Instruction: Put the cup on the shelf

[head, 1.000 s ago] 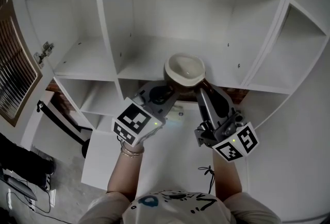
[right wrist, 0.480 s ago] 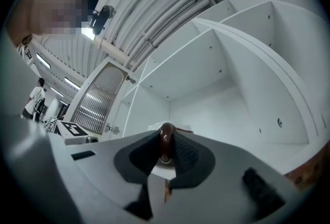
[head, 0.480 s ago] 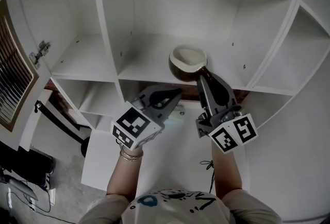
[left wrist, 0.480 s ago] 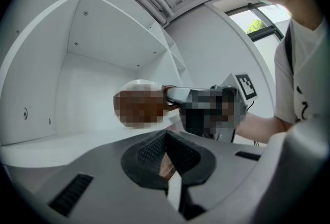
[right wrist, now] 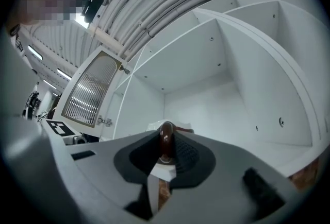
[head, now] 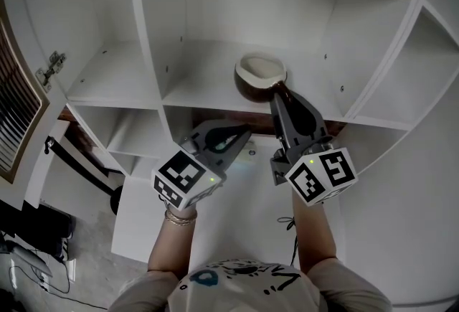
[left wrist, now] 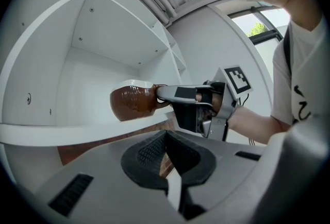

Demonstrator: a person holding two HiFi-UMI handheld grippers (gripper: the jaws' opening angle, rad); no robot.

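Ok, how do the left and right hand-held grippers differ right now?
The right hand-held gripper is shut on the handle of the cup; the left hand-held gripper is shut on nothing. The right reaches over the shelf board; the left sits back, short of its front edge. Both have their jaws closed.

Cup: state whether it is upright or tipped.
Upright: the cup shows its open mouth facing up while the right gripper grips its handle.

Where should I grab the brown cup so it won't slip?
By its handle, coming from the open front of the shelf. The handle sticks out of the cup toward the person and is thin enough for two pads. The right tool is shut on it just so.
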